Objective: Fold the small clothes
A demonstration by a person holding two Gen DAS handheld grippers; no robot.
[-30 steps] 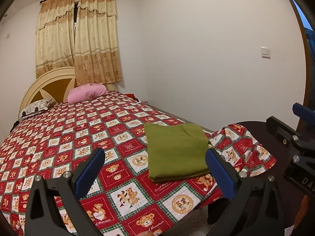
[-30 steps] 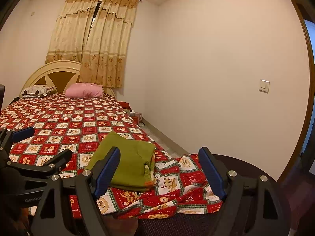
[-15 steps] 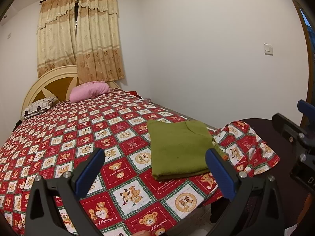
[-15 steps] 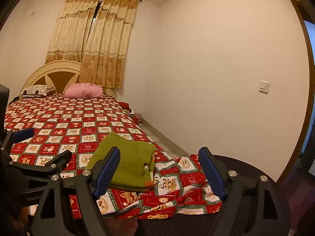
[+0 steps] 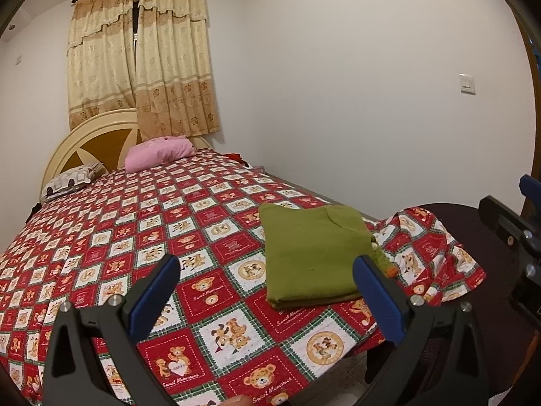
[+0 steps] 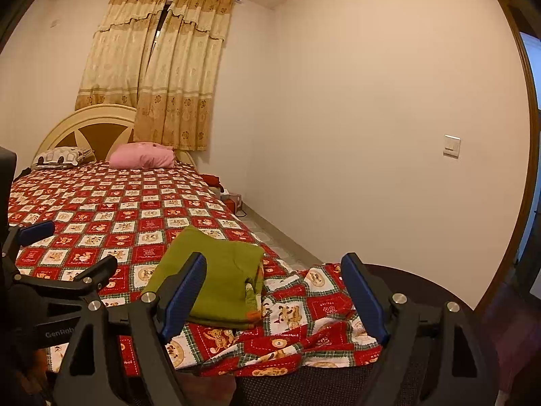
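Folded green garment (image 5: 314, 257) on bed, both grippers held off it

Garment lies flat in a neat rectangle near the foot corner of the teddy-bear patchwork bedspread (image 5: 142, 223); left gripper (image 5: 267, 291) jaws spread wide, nothing between the blue pads; right gripper (image 6: 274, 291) likewise wide apart and empty; both hover short of the bed edge, clear of the cloth; bedspread corner drapes onto a dark round chair seat (image 6: 416, 280); pink pillow (image 5: 159, 152) at headboard

Pink pillow (image 5: 159, 153) on patterned bedspread (image 5: 135, 230)
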